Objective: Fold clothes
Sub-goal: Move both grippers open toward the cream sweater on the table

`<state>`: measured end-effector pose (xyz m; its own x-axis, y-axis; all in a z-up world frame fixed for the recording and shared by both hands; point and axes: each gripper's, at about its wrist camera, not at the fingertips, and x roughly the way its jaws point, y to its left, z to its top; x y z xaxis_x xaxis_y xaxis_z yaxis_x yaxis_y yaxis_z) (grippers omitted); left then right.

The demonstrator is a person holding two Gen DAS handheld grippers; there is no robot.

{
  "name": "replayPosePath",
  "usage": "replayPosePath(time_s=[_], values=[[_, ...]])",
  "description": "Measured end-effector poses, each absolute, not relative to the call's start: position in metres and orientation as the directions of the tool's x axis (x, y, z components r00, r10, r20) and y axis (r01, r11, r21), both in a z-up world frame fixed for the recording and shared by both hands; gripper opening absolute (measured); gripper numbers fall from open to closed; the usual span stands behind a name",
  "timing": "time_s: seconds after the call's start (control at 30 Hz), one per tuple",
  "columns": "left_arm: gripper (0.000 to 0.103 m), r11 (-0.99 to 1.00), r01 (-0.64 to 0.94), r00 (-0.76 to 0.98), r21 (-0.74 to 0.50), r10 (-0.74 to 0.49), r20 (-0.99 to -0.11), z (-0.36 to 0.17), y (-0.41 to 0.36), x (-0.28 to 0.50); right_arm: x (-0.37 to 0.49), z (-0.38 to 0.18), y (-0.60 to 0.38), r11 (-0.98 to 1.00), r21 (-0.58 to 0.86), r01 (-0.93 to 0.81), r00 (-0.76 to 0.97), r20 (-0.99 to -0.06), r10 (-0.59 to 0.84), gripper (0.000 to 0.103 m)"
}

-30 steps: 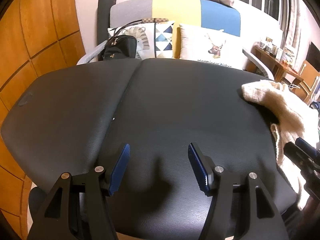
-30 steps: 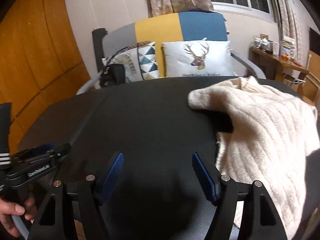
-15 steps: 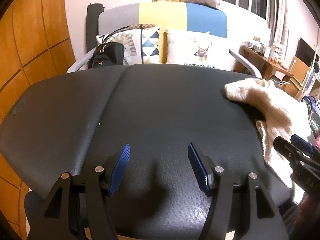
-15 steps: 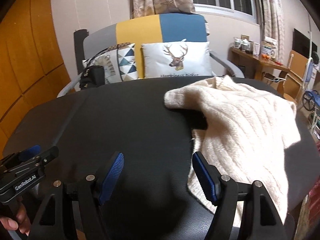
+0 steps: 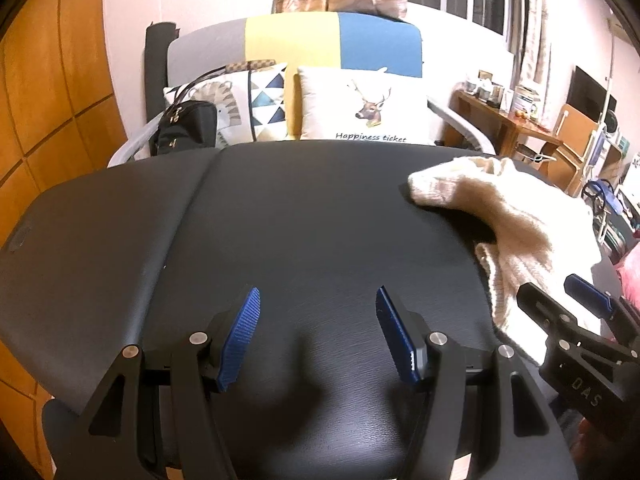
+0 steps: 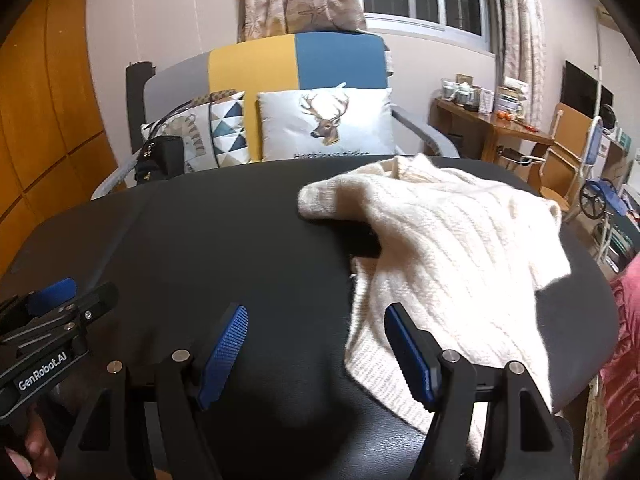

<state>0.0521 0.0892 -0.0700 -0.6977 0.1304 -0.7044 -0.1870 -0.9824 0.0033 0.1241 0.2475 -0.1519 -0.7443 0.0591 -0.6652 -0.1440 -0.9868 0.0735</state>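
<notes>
A cream knitted sweater (image 6: 448,248) lies crumpled on the right half of the black padded bench (image 5: 280,208), one sleeve end reaching out leftward toward the middle and its near hem hanging over the near right edge. The rest of the bench is bare, which leaves room to spread the garment flat before any fold.

The left tongs (image 5: 318,336) hover over the near middle of the bench, spread, with nothing between the blue ribbed pads (image 5: 240,336); they are well apart from the sweater, pointing down and forward at the bare surface. The right tongs (image 6: 320,356) are spread too and empty: the right pad sits over the near hem of the sweater in that view, but whether it touches the knit cannot be told. In the left wrist view the right tongs show at the far right, just beside the hanging hem.

Judging by this, folding has not begun; the sweater is bunched with one sleeve thrown across, so the first step is likely to take hold of the hem or a sleeve and lay it out. The right tongs are placed for the hem, while the left would need to travel right to reach the sleeve end.

Beyond the bench stands a grey, yellow and blue sofa (image 6: 296,64) with a deer cushion (image 6: 324,124)
</notes>
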Motion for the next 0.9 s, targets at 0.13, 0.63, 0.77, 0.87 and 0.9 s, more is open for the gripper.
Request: replayPosePath(time_s=[0.13,0.63,0.77,0.87,0.9], values=[[0.064,-0.982,-0.191,-0.702,0.014,0.127,-0.701,-0.07,0.093,0.052,0.131,-0.151,0.253,-0.979,0.079,-0.188,-0.773,-0.627,0.098,0.073],[0.064,-0.985,-0.172,-0.747,0.005,0.127,-0.653,-0.06,0.096,0.051,0.137,-0.144,0.259,-0.972,0.054,-0.23,-0.776,-0.613,0.15,0.073],[0.064,-0.985,-0.17,-0.76,0.01,0.125,-0.638,-0.057,0.095,0.052,0.139,-0.139,0.255,-0.972,0.04,-0.231,-0.792,-0.588,0.165,0.073],[0.064,-0.986,-0.167,-0.754,0.0,0.128,-0.644,-0.059,0.094,0.051,0.14,-0.135,0.251,-0.974,0.029,-0.224,-0.803,-0.571,0.168,0.073],[0.064,-0.986,-0.167,-0.751,-0.001,0.128,-0.647,-0.059,0.094,0.05,0.14,-0.135,0.25,-0.975,0.025,-0.221,-0.804,-0.57,0.168,0.073]])
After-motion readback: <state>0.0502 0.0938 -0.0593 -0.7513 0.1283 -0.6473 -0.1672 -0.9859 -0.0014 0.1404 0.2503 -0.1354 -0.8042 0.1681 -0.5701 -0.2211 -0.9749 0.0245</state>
